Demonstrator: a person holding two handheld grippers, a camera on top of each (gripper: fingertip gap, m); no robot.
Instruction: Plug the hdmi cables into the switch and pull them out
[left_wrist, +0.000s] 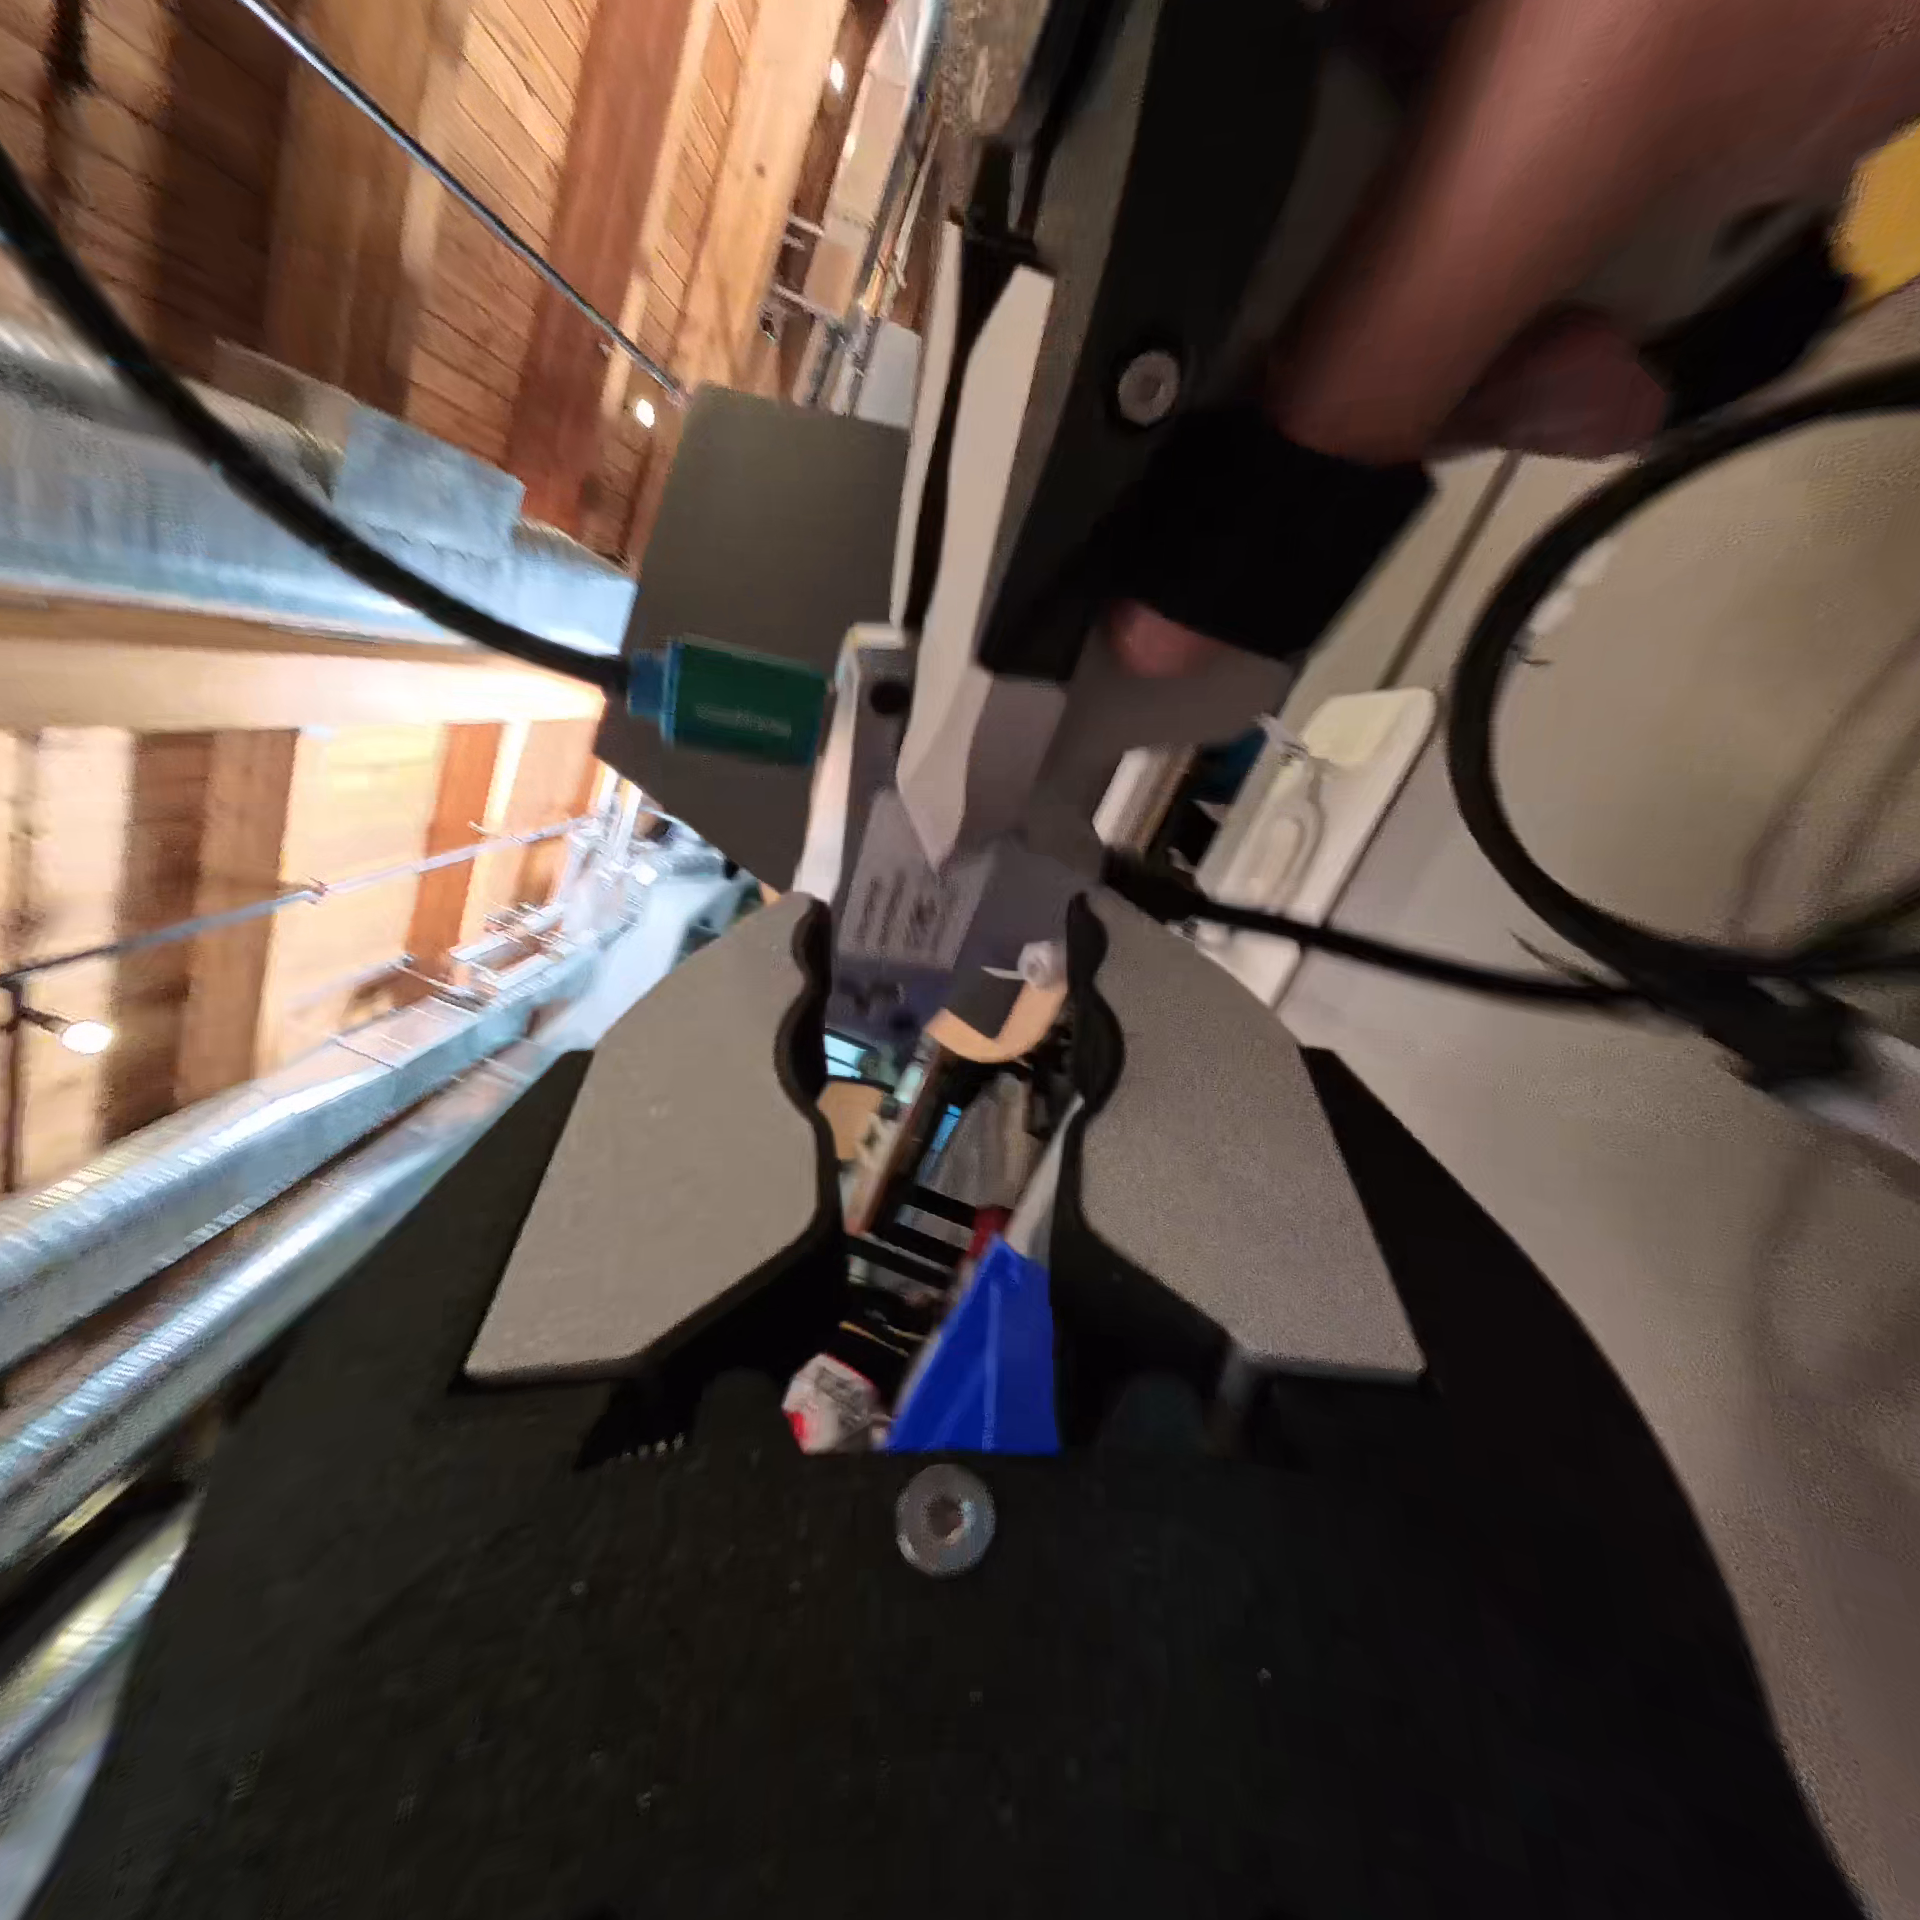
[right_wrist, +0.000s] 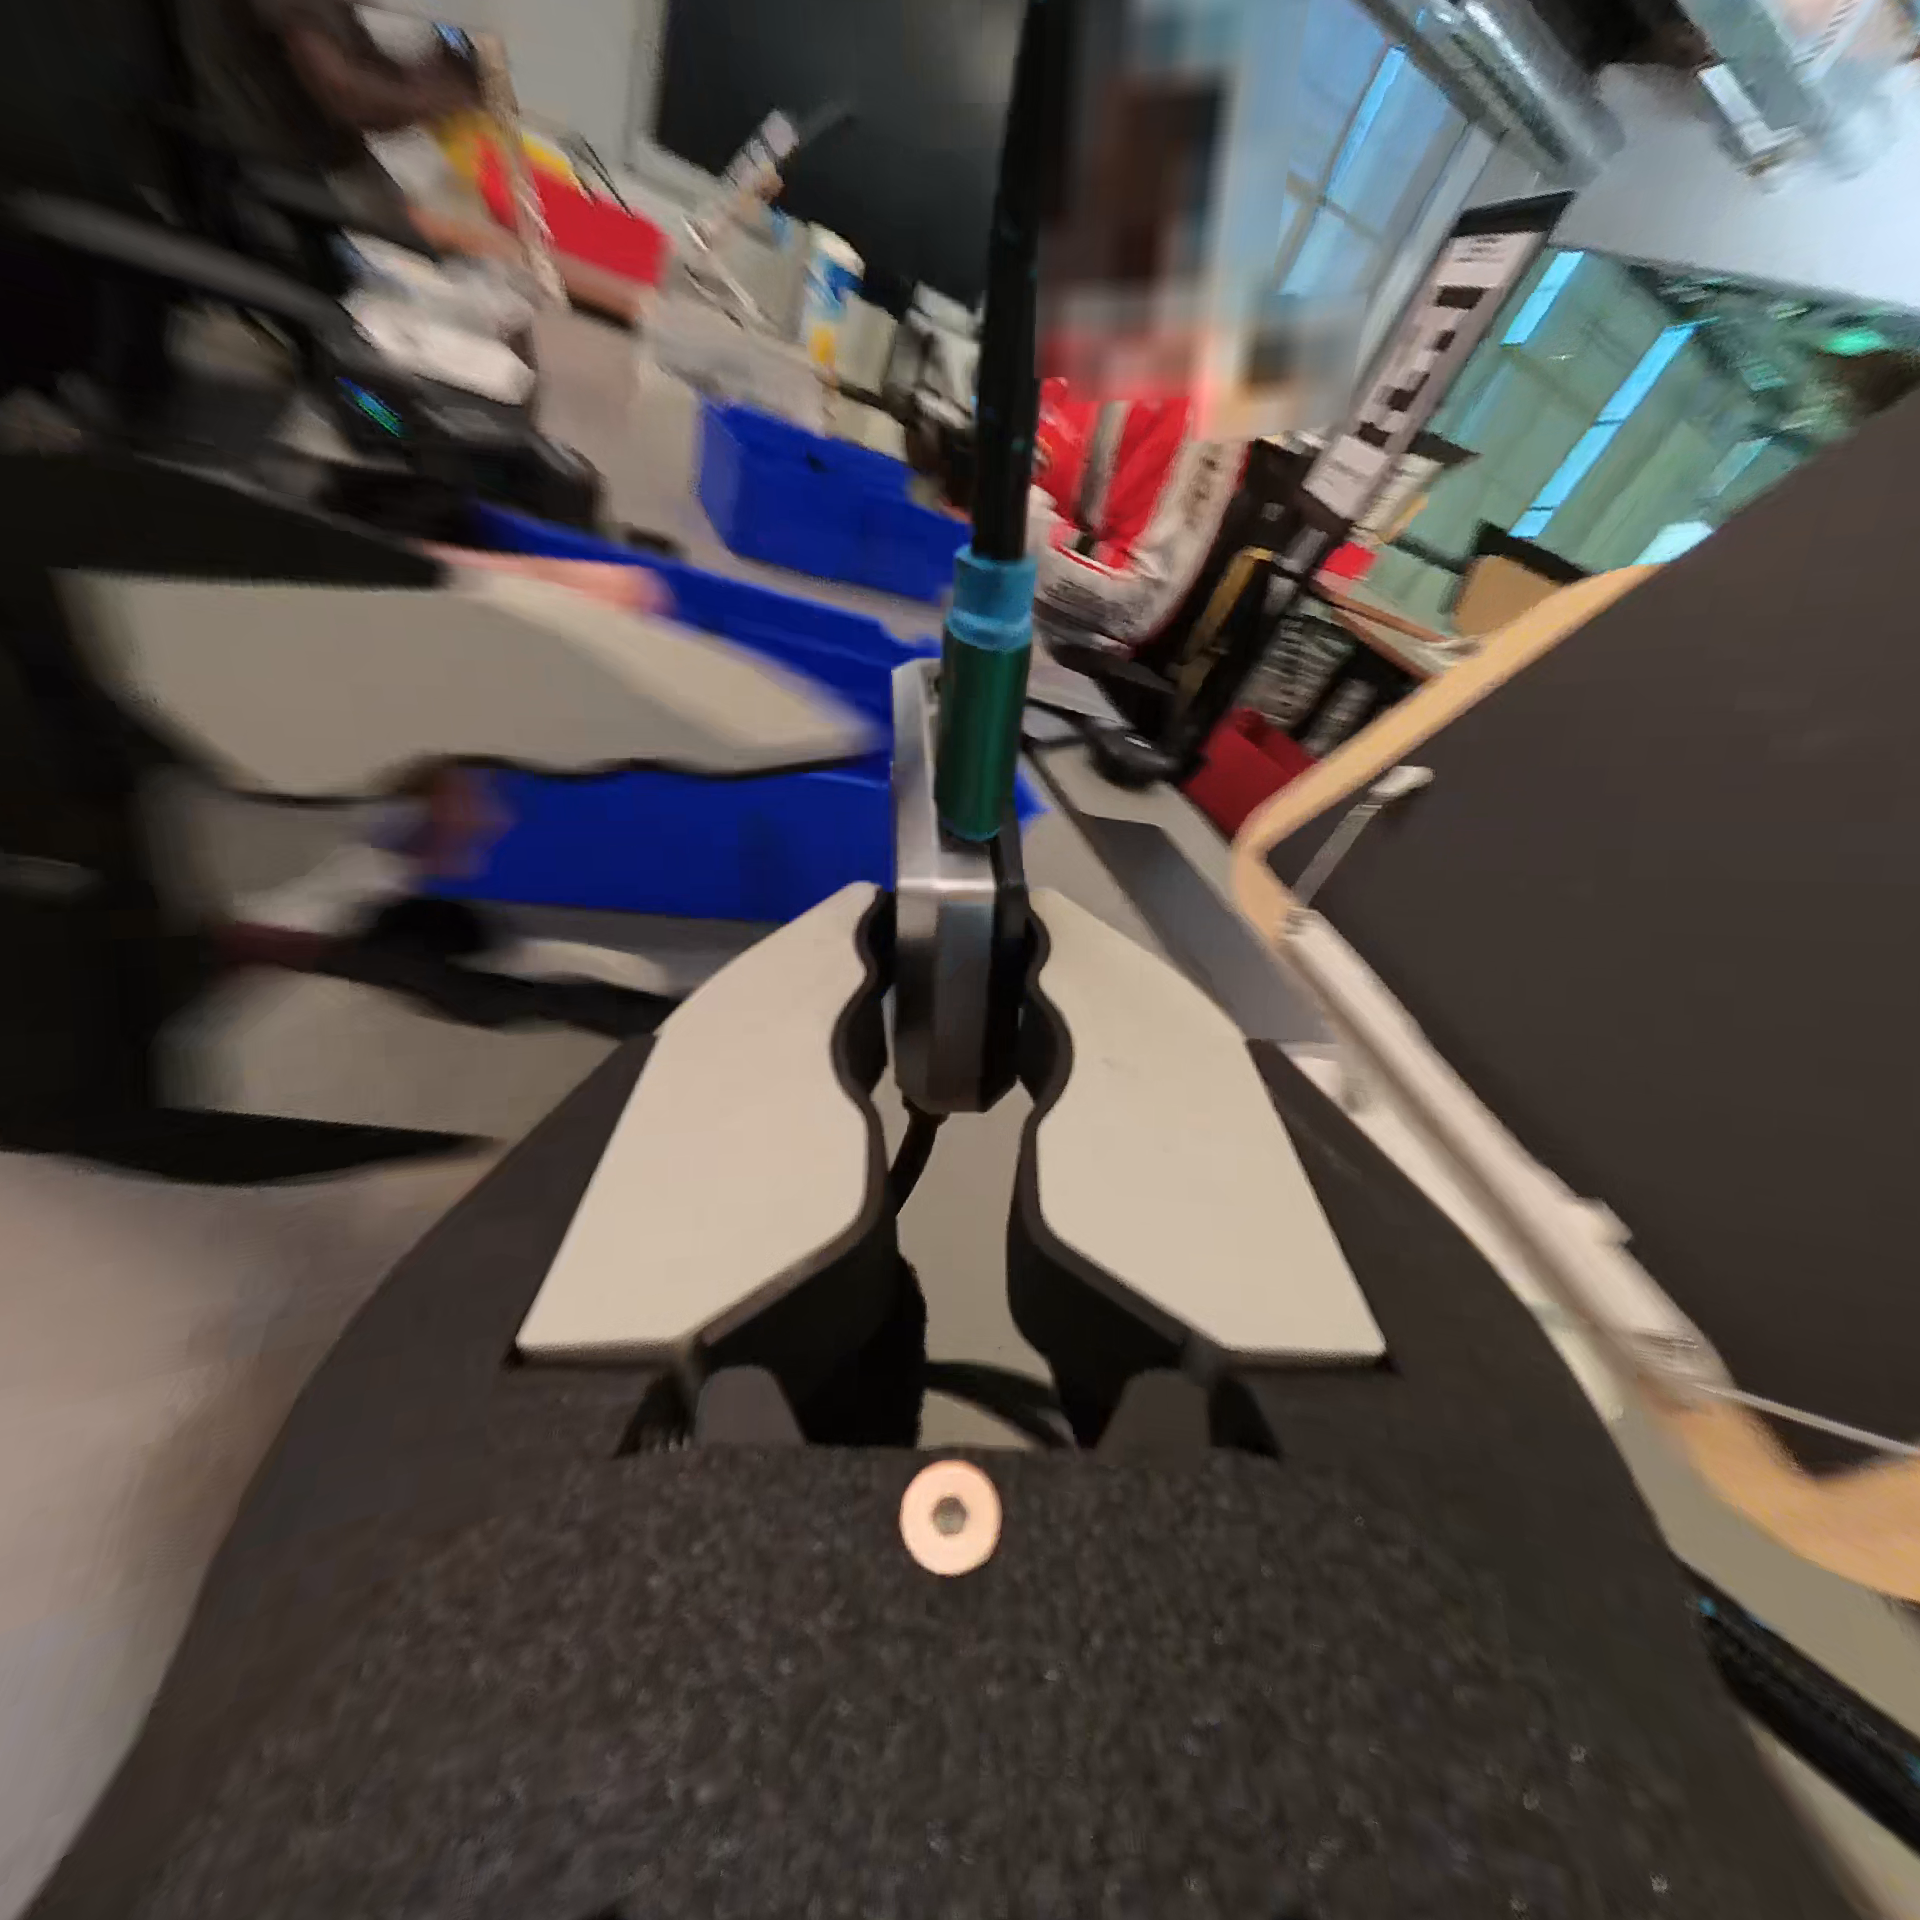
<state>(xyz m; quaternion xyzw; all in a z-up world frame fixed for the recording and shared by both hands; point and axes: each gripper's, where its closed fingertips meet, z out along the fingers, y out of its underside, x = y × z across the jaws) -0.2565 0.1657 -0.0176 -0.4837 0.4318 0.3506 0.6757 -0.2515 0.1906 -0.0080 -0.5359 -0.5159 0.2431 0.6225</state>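
two grippers in play here, and the right gripper (right_wrist: 951, 966) has the prize: its grey fingers (right_wrist: 743, 1132) are clamped on the silver switch (right_wrist: 935, 935), which stands edge-on between the tips and sticks out ahead of them. a green hdmi plug (right_wrist: 982, 727) with a blue collar is seated in the switch just beyond the fingertips, and its black cable (right_wrist: 1013, 312) runs straight away from the gripper toward the top of the right wrist view. a thinner black lead drops from the switch's near end back between the fingers. blue bins (right_wrist: 821, 499) sit well ahead and to the left, badly blurred.

over to the left gripper (left_wrist: 951, 920): its fingers (left_wrist: 675, 1143) stand apart with a clear gap between the tips, nothing held. ahead of it and slightly left, the same green hdmi plug (left_wrist: 732, 701) shows side-on, plugged into the switch (left_wrist: 868, 691), its cable (left_wrist: 260, 457) sweeping off to the upper left. the right gripper's fingers (left_wrist: 977, 727) pinch the switch from above, and a person's hand (left_wrist: 1558, 239) wraps that gripper's body at upper right. a second black cable (left_wrist: 1507, 831) loops on the pale table (left_wrist: 1558, 1143) to the right of the left gripper's tips, well apart from the switch. the whole left wrist view is tilted and smeared.
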